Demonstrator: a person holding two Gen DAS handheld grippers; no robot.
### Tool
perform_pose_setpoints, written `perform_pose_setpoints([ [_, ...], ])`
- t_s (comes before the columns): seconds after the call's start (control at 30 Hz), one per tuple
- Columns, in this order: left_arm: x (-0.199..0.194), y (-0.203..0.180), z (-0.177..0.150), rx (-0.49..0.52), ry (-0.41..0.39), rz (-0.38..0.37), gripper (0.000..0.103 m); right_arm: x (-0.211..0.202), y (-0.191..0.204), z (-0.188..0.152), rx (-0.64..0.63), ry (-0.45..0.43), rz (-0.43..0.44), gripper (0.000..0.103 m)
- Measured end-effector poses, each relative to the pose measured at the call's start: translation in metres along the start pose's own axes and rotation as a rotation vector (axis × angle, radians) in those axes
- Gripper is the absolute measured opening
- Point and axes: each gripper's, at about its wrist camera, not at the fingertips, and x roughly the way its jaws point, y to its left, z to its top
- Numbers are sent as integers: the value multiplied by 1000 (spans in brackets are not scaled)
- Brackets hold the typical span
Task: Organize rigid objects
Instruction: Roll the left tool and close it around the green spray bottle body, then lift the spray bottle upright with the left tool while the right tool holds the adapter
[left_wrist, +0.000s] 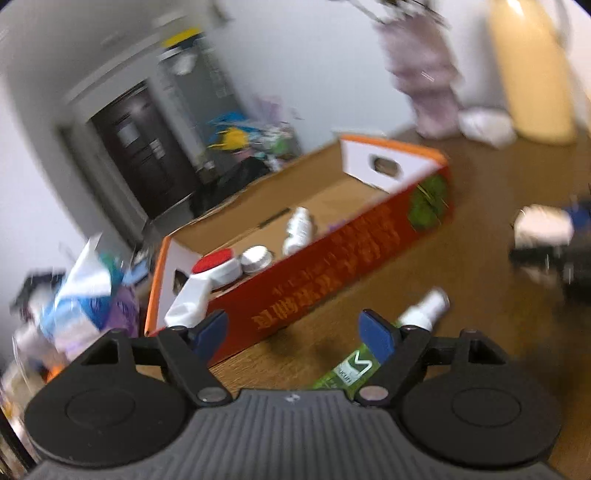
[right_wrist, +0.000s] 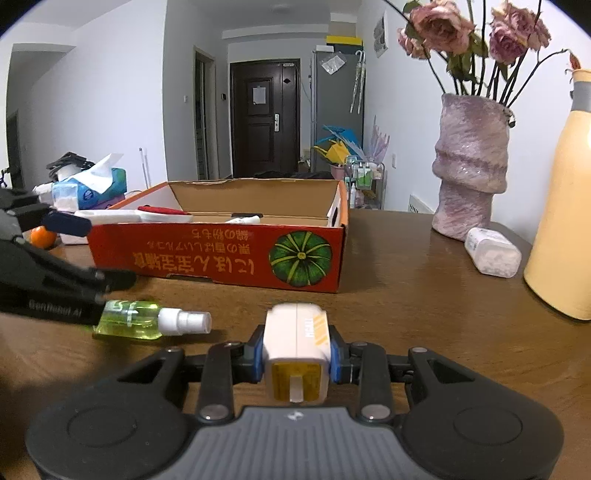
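Note:
A red and orange cardboard box stands open on the brown table. Inside lie a white bottle, a silver-lidded jar and a white item with a red top. A green spray bottle with a white nozzle lies on the table in front of the box. My left gripper is open just above it, the bottle beside its right finger, nothing clamped. My right gripper is shut on a white and yellow plug adapter, held above the table.
At the right stand a purple vase of dried roses, a tall yellow bottle and a white container lying on its side. A tissue box and an orange sit left of the box. The left wrist view is blurred.

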Motion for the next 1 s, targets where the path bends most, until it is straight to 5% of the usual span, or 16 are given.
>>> perform_pose_setpoints([
  [0.2,-10,-26,-5,240,34,-68,79,-20,-11,-7,4,-12,7,31],
  [0.33,-12,-37,-9,306,65,-101,79,-22,-17,-8,12,4,13,31],
  [0.63,9,-22,-23,139,98,-198,71,-13,-18,-21,11,121,0,31],
  [0.83,10,-18,-22,119,101,-285,35,-10,-18,-25,15,131,-9,31],
  [1.0,2,-10,-34,-7,117,-295,32,-9,-18,-24,21,128,-14,31],
])
